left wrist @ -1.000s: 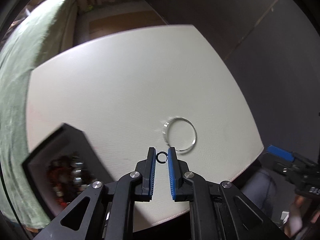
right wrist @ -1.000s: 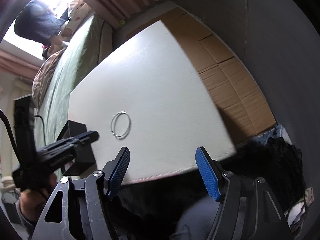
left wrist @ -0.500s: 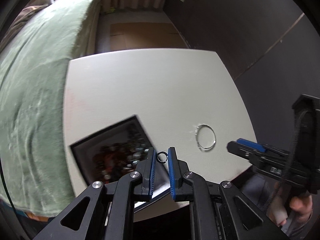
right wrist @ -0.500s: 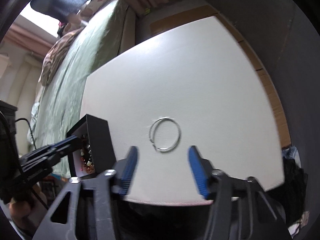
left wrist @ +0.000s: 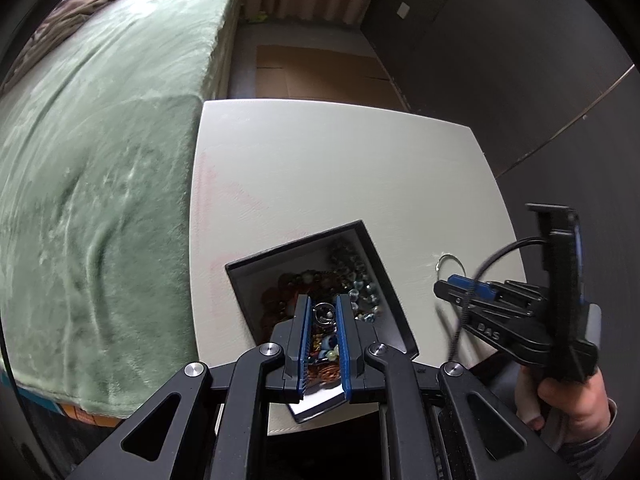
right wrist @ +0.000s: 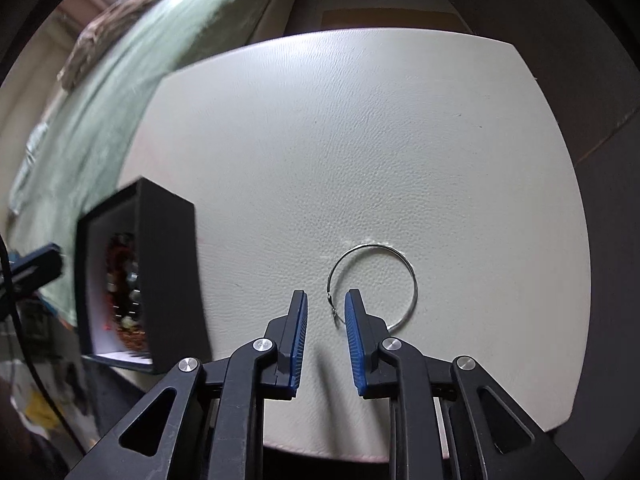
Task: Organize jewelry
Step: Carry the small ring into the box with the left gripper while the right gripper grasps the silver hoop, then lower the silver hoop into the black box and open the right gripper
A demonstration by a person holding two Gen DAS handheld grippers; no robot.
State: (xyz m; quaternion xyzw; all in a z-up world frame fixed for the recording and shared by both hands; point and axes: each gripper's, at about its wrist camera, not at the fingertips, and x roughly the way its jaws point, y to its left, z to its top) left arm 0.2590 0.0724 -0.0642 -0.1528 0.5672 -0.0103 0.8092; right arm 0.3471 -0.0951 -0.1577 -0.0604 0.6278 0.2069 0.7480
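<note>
Left gripper (left wrist: pixel 323 312): we've carried the small ring (left wrist: pixel 322 314), pinched between the pads, over the black jewelry box (left wrist: pixel 362 240); release comes next.
Right gripper (right wrist: pixel 326 305): jaws parted, now close over the wire hoop (right wrist: pixel 404 264) on the white table (right wrist: pixel 360 120).

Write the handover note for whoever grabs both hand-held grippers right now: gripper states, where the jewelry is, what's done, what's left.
Left hand-held gripper: shut on the small ring, held above the open black box.
Right hand-held gripper: open, empty, low over the white table, its fingertips straddling the near-left edge of the large hoop.
Box sits at the table's near-left corner, already holding beaded pieces.
Done: small ring lifted and brought over the box.
Left: drop the ring in, then grasp the hoop and box it too.
</note>
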